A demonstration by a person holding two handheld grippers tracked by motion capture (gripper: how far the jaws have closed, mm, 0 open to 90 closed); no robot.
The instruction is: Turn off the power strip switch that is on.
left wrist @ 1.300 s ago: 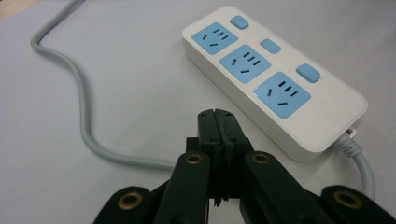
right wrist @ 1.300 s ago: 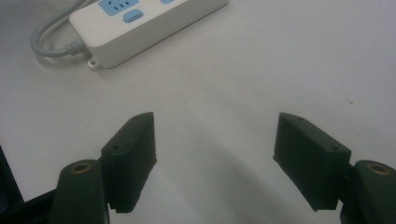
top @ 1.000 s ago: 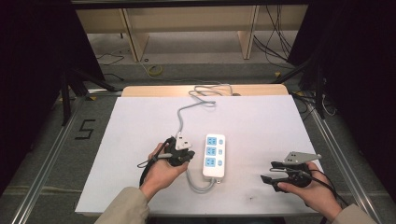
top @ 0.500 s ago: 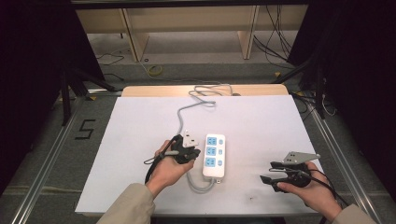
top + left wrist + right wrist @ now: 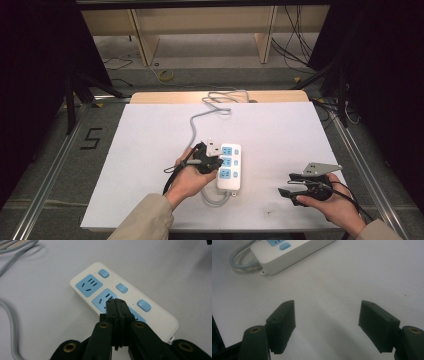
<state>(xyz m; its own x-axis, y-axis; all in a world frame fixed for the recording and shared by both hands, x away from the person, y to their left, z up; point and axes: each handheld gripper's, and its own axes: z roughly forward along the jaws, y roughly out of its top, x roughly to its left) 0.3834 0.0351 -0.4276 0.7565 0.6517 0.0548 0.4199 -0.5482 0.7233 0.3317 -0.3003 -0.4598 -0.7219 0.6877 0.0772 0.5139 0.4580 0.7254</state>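
Left gripper [image 5: 117, 305], jaws pressed together w/ nothing between, hovers over middle socket of power strip [image 5: 230, 166] at table centre, prob. to poke a switch. Right gripper [image 5: 289, 184] rests wide apart nr table edge, idle, clear of strip.

Before you: one surface [image 5: 150, 130], covered by a white sheet, wooden edge showing at the far side. On it: one white power strip [image 5: 229, 166] with three blue sockets, its grey cable [image 5: 192, 125] running to the far edge.
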